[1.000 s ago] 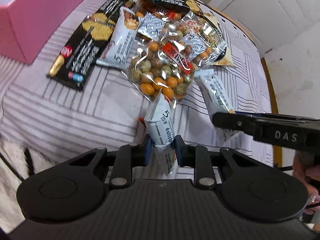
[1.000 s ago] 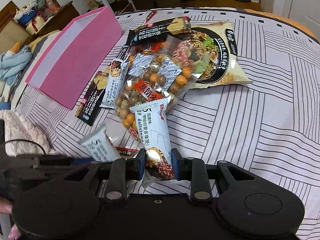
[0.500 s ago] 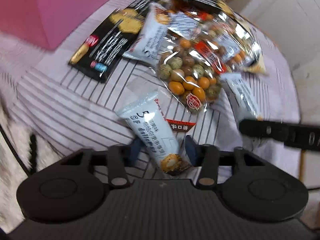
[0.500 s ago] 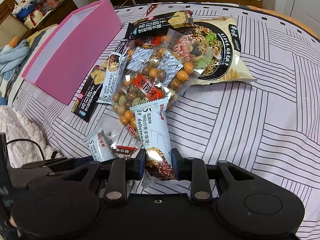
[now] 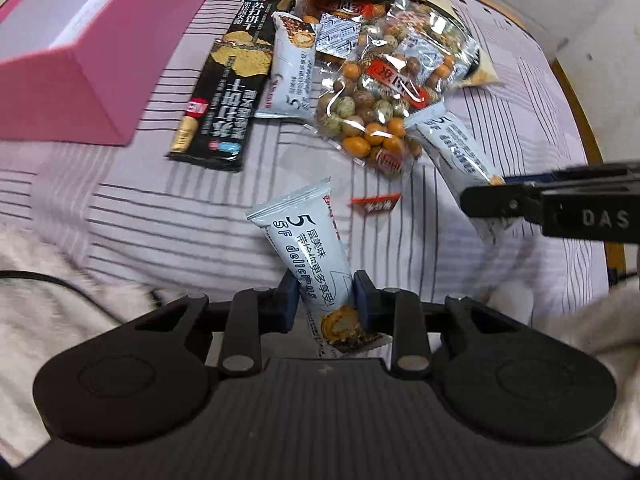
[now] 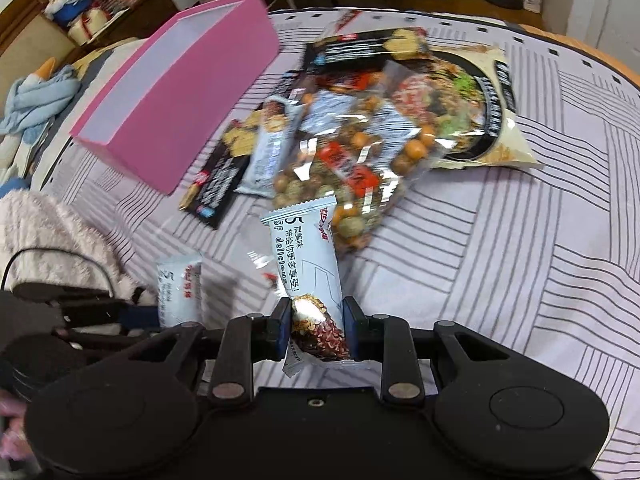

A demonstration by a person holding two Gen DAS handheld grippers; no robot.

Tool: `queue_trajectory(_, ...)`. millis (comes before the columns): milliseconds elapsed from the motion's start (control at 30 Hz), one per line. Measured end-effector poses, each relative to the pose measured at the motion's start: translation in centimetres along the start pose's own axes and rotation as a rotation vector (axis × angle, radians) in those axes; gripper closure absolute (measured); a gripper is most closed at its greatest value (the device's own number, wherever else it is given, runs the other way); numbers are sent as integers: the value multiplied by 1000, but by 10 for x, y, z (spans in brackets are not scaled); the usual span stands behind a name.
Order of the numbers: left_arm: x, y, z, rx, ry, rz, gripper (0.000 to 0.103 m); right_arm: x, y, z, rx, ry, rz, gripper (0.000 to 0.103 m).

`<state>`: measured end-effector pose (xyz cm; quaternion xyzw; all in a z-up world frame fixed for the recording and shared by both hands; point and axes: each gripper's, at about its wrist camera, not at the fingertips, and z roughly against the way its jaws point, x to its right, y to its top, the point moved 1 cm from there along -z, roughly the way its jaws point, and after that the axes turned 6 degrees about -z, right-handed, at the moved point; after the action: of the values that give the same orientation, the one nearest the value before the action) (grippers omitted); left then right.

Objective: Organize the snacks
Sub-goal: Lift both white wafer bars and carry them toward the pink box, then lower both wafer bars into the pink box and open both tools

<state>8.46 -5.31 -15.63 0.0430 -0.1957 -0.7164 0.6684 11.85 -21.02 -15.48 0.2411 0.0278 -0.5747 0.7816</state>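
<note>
The left gripper (image 5: 326,300) pinched a pale bar (image 5: 308,252) by its lower end; its jaws had just narrowed on it, after the bar had slipped from edge-on to flat and tilted left. The right gripper (image 6: 316,322) kept clamping a second bar (image 6: 308,268). Both bars hung above bare striped cloth (image 6: 500,260) in front of the snack heap (image 6: 360,148). The open pink box (image 6: 176,92) lay left of the heap, just beside a black cracker pack (image 5: 228,92). A wooden table rim (image 5: 580,120) showed beyond the cloth, with cluttered furniture (image 6: 100,4) behind.
</note>
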Motion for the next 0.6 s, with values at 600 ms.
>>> queue_trajectory(600,-73,4,132,130,43,-160,75,-134,18,58,78,178,215,71)
